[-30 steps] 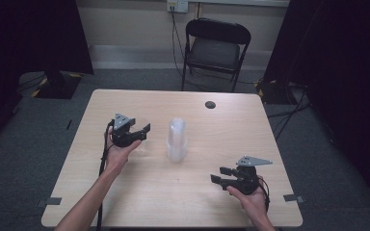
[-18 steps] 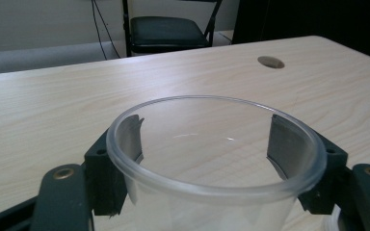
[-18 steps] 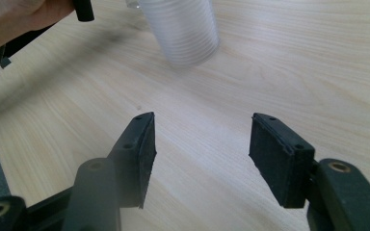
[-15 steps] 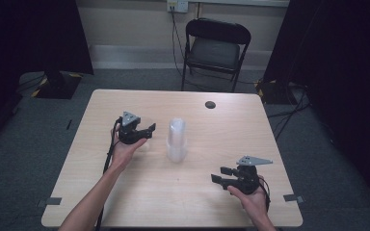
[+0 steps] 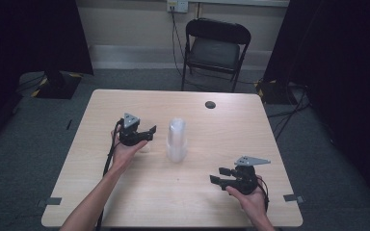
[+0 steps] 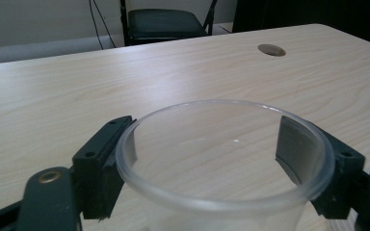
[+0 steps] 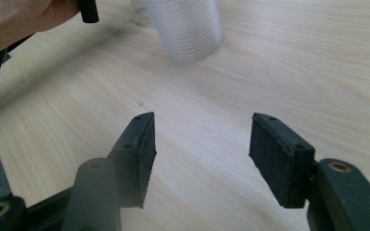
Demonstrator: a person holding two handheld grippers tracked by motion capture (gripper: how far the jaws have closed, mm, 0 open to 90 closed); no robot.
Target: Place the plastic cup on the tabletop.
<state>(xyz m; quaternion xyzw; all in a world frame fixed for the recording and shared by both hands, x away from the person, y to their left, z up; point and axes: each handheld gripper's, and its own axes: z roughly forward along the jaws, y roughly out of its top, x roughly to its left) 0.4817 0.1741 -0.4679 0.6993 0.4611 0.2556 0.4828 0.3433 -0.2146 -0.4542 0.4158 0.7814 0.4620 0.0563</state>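
Observation:
A clear plastic cup [image 6: 221,192] stands upright between the jaws of my left gripper [image 6: 207,159]. The jaws have just been opening, and the black pads [image 6: 103,163] now sit close beside the cup wall without squeezing it. From above, the left gripper [image 5: 148,133] is just left of a tall stack of clear cups [image 5: 177,139] at mid-table. My right gripper [image 5: 219,175] rests near the front right, open with nothing between its pads [image 7: 139,154]. In its own view the right gripper [image 7: 202,154] points at the stack [image 7: 188,29].
A dark round grommet [image 5: 210,104] sits in the table near its far edge, also seen in the left gripper view [image 6: 271,49]. Behind the table stands a black folding chair [image 5: 214,48]. The person's left hand [image 7: 24,19] is at the top left of the right gripper view.
The left gripper has shifted a little to the right, toward the cup stack. The right gripper and the stack have stayed where they were.

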